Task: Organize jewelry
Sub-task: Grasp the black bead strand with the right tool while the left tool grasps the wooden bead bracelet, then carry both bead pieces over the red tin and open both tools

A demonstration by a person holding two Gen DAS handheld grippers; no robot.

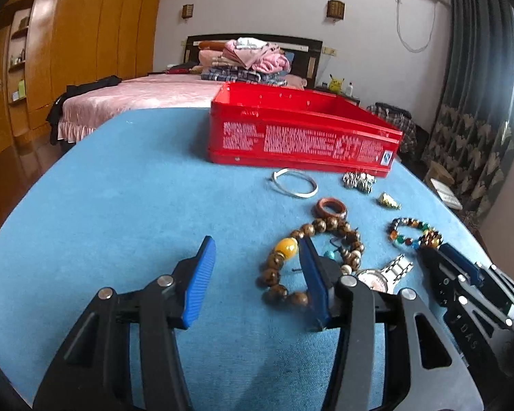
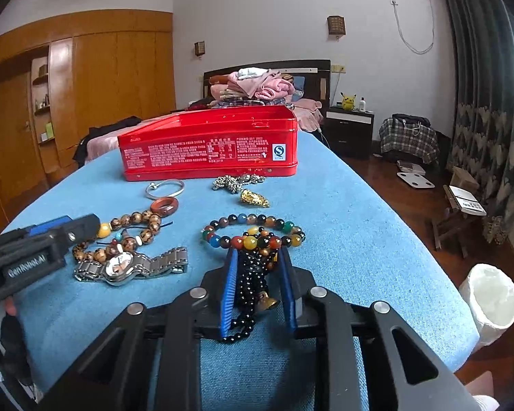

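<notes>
Jewelry lies on a blue cloth in front of an open red tin box [image 1: 301,137] [image 2: 209,144]. My left gripper [image 1: 257,250] is open and empty, its right finger beside a brown wooden bead bracelet [image 1: 311,260] [image 2: 126,236]. My right gripper [image 2: 257,260] [image 1: 438,250] is closed around a black bead strand [image 2: 253,284] that lies against a multicoloured bead bracelet [image 2: 253,233] [image 1: 414,233]. A steel watch [image 2: 130,265] [image 1: 383,274], a silver bangle [image 1: 294,183] [image 2: 166,187], a reddish ring [image 1: 330,207] [image 2: 166,205], a gold charm [image 2: 255,198] [image 1: 389,201] and a silver chain [image 2: 238,179] [image 1: 358,181] lie nearby.
The blue table [image 1: 120,205] drops off at the right edge [image 2: 411,239]. A white bin [image 2: 490,304] stands on the floor at the right. A bed [image 1: 147,92] with folded clothes is behind the table.
</notes>
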